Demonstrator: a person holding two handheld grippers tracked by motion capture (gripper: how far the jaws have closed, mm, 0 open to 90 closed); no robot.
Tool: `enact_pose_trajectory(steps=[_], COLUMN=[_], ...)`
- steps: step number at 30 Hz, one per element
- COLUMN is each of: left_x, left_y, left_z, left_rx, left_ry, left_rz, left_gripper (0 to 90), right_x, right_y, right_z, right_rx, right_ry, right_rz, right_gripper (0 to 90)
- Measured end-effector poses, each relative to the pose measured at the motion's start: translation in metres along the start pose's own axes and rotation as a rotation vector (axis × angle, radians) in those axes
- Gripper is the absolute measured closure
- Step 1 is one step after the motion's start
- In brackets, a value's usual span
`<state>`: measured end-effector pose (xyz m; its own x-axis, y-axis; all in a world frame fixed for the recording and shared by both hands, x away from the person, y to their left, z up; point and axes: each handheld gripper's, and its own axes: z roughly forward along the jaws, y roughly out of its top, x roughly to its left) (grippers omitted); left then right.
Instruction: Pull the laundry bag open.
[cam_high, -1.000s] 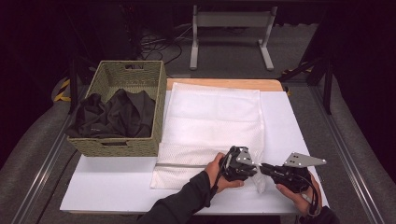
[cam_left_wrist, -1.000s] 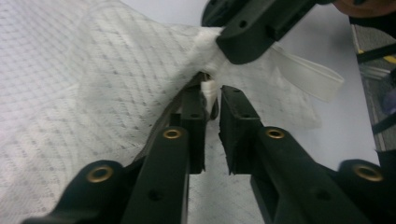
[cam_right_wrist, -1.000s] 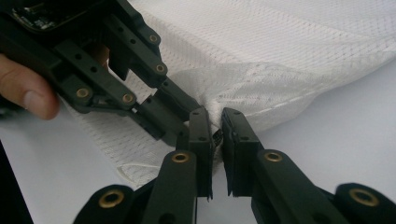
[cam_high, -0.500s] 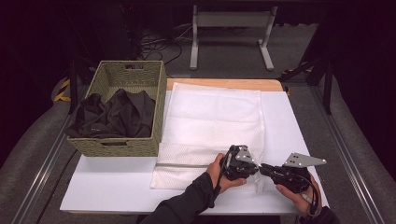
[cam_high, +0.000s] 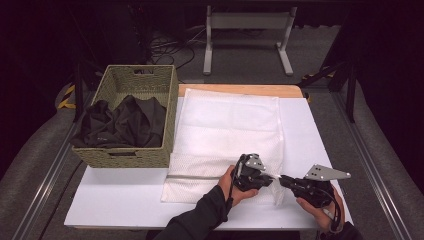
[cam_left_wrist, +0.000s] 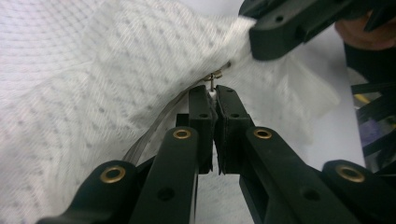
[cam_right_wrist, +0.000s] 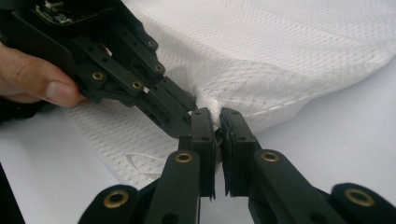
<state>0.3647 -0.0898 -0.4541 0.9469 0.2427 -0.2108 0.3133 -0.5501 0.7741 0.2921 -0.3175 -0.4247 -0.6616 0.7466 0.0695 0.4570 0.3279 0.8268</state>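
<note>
While both tongs pinch at one corner of the white mesh laundry bag (cam_high: 227, 132), beside the wicker basket (cam_high: 131, 117) on the table (cam_high: 115, 202), things look delicate. The left tongs (cam_left_wrist: 212, 93) are clenched on the tiny zipper pull (cam_left_wrist: 214, 75); the right tongs (cam_right_wrist: 215, 116) are clamped on a bunch of mesh just next to it. The risk: that small pull slips free, or the zipper snags loose mesh and jams if the fabric goes slack.

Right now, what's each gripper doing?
Left gripper: shut on the mesh bag's zipper pull.
Right gripper: shut on the mesh bag's corner.
</note>
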Motion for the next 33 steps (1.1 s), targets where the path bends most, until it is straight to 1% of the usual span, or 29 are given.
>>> enact_pose_trajectory(steps=[1,2,4,5,6,8,9,10,12,13,14,16,19,20,21,22,23,25,26,27,29,30,32,33], left_x=[0.001,0.002,0.006,0.008,0.010,0.013,0.015,0.015,0.019,0.020,0.021,0.022,0.021,0.021,0.021,0.021,0.021,0.021,0.021,0.021,0.022,0.022,0.022,0.022], left_y=[-0.001,-0.003,-0.008,-0.010,-0.012,-0.016,-0.019,-0.019,-0.025,-0.029,-0.035,-0.040,-0.049,-0.051,-0.056,-0.058,-0.062,-0.069,-0.073,-0.077,-0.080,-0.086,-0.091,-0.091], left_z=[-0.002,-0.004,-0.010,-0.013,-0.016,-0.022,-0.027,-0.027,-0.037,-0.042,-0.048,-0.057,-0.074,-0.080,-0.087,-0.091,-0.096,-0.102,-0.106,-0.110,-0.113,-0.123,-0.131,-0.131], left_rx=[0.005,0.022,0.029,0.036,0.048,0.071,0.072,0.072,0.084,0.083,0.085,0.095,0.106,0.110,0.104,0.102,0.101,0.109,0.113,0.110,0.111,0.113,0.107,0.107], left_ry=[0.005,0.022,0.032,0.043,0.058,0.069,0.079,0.079,0.089,0.090,0.102,0.106,0.138,0.147,0.154,0.163,0.162,0.169,0.175,0.177,0.176,0.198,0.211,0.211], left_rz=[-0.003,-0.014,-0.021,-0.031,-0.029,-0.031,-0.037,-0.037,-0.053,-0.066,-0.086,-0.081,-0.076,-0.067,-0.068,-0.070,-0.075,-0.079,-0.077,-0.091,-0.092,-0.091,-0.091,-0.091], left_gripper=[86.4,86.4,86.4,86.4,86.4,86.4,86.4,86.4,86.4,86.4,86.4,86.4,86.4,86.4,86.4,86.4,86.4,86.4,86.4,86.4,86.4,86.4,86.4,86.4], right_x=[-0.001,-0.001,-0.002,-0.002,-0.003,-0.004,-0.005,-0.005,-0.007,-0.008,-0.008,-0.011,-0.014,-0.014,-0.014,-0.013,-0.012,-0.010,-0.010,-0.010,-0.011,-0.012,-0.011,-0.011], right_y=[0.000,0.000,-0.001,-0.001,-0.001,-0.002,-0.003,-0.003,-0.003,-0.004,-0.004,-0.006,-0.008,-0.008,-0.008,-0.007,-0.007,-0.007,-0.007,-0.007,-0.007,-0.008,-0.008,-0.008], right_z=[-0.001,-0.002,-0.002,-0.002,-0.002,-0.002,-0.002,-0.002,-0.002,-0.002,-0.002,-0.001,0.000,0.001,0.001,0.002,0.002,0.004,0.004,0.004,0.002,0.002,0.003,0.003], right_rx=[-0.003,-0.004,-0.003,-0.003,-0.002,0.002,0.004,0.004,0.005,0.006,0.006,0.004,0.015,0.016,0.020,0.025,0.030,0.048,0.050,0.049,0.045,0.045,0.050,0.051], right_ry=[-0.003,-0.008,-0.016,-0.021,-0.025,-0.032,-0.035,-0.035,-0.042,-0.042,-0.041,-0.028,-0.036,-0.038,-0.043,-0.051,-0.060,-0.077,-0.080,-0.085,-0.090,-0.096,-0.102,-0.103], right_rz=[0.000,0.001,0.003,0.004,0.007,0.013,0.017,0.017,0.027,0.030,0.038,0.059,0.067,0.069,0.068,0.056,0.049,0.029,0.027,0.030,0.036,0.036,0.036,0.031], right_gripper=[84.9,84.9,85.0,85.0,85.0,85.0,85.0,85.0,84.9,85.0,84.9,85.0,84.9,85.0,84.9,85.0,85.0,85.0,85.0,84.9,84.9,85.0,84.9,84.9])
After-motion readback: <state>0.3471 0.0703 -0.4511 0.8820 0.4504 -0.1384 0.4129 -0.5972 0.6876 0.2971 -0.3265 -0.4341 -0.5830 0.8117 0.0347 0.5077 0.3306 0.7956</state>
